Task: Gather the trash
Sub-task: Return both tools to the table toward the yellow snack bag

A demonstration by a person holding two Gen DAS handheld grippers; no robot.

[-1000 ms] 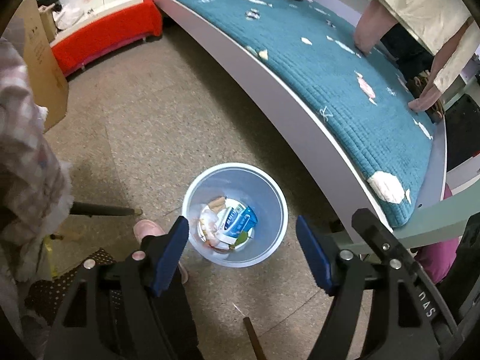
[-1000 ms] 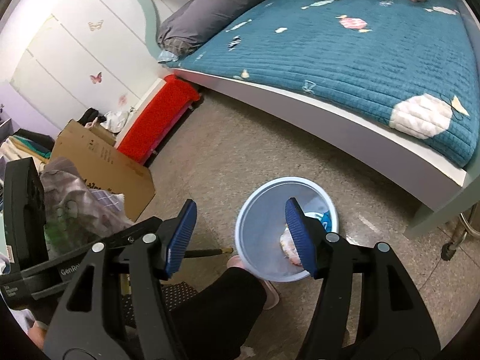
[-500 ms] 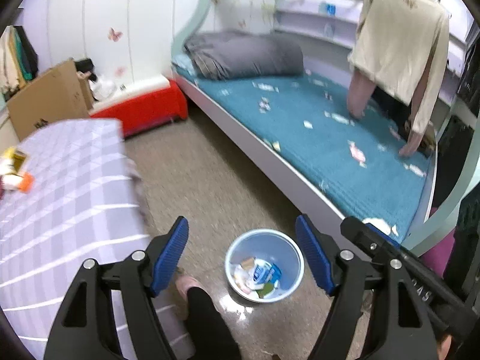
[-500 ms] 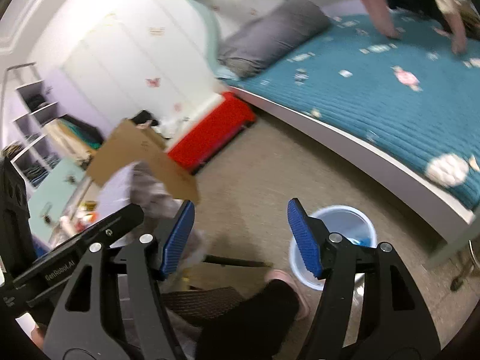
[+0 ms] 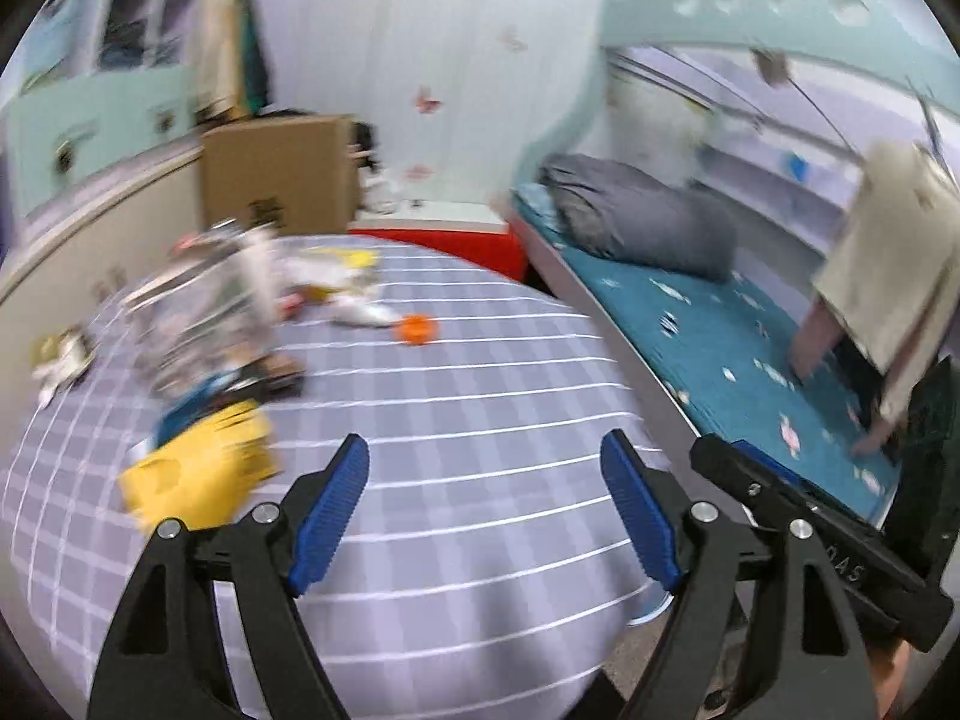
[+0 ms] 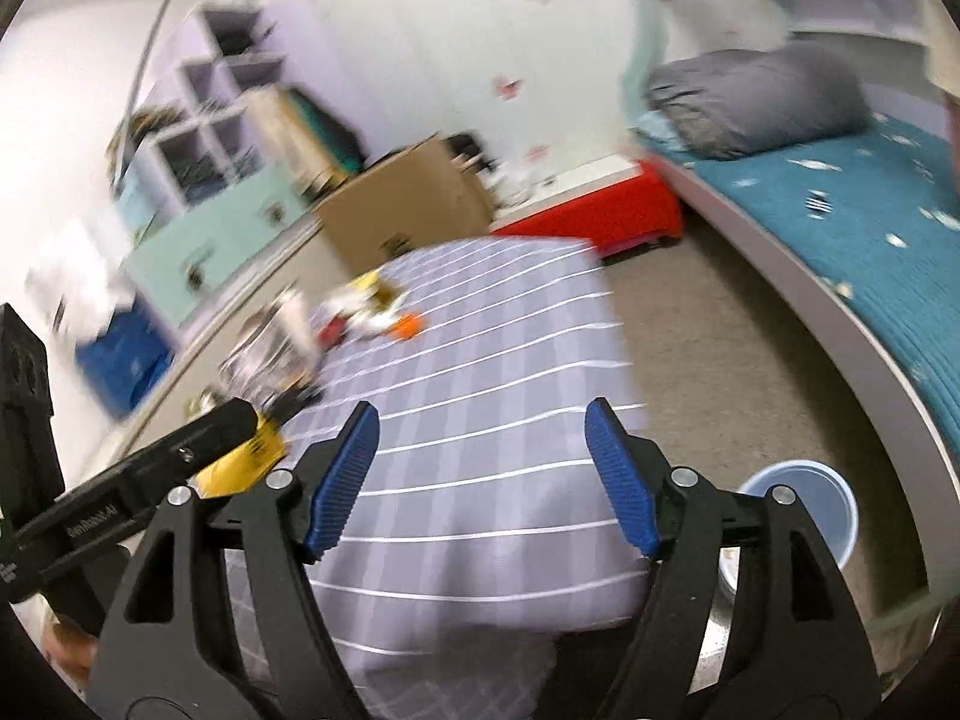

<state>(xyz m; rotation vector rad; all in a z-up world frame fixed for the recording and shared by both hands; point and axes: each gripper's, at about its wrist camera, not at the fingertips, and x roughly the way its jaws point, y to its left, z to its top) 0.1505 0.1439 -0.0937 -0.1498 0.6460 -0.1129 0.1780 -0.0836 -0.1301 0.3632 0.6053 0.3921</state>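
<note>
Left gripper [image 5: 483, 513] and right gripper [image 6: 480, 477] — fingers just spread wide, holding nothing.

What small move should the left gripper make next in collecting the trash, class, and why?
Probably reach forward and left to the yellow packet, the nearest litter on the checked tablecloth. The left gripper has been opening and holds nothing, as does the right gripper. More blurred litter lies further back, and the bin stands on the floor beside the table.
</note>
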